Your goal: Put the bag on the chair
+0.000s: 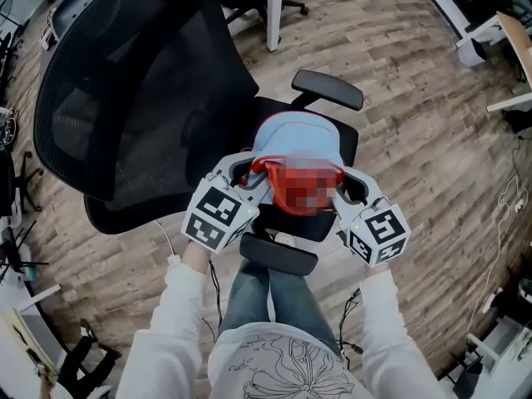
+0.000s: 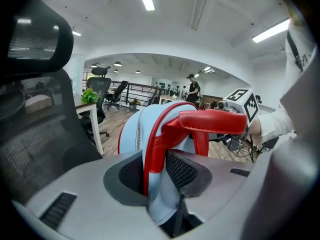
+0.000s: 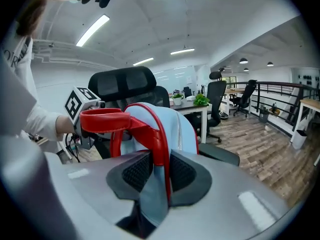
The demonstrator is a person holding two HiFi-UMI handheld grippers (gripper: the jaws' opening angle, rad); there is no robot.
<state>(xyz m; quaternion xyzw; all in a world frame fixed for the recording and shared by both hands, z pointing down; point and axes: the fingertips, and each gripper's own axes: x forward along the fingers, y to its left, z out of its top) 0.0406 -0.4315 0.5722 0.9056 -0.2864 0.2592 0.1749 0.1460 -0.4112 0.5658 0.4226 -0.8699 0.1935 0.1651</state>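
Head view: from above the person, facing steeply down on the chair [image 1: 125, 98], bag [image 1: 295, 140], left gripper [image 1: 249, 173] and right gripper [image 1: 342, 183], mid range. Left gripper view: very near, along its jaws, across the bag toward the right gripper. Right gripper view: mirrored, toward the left gripper. All three share bag and chair back.

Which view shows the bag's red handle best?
Left gripper view: the red handle is large and unobstructed. Right gripper view shows it smaller. Head view: a blur patch covers it.
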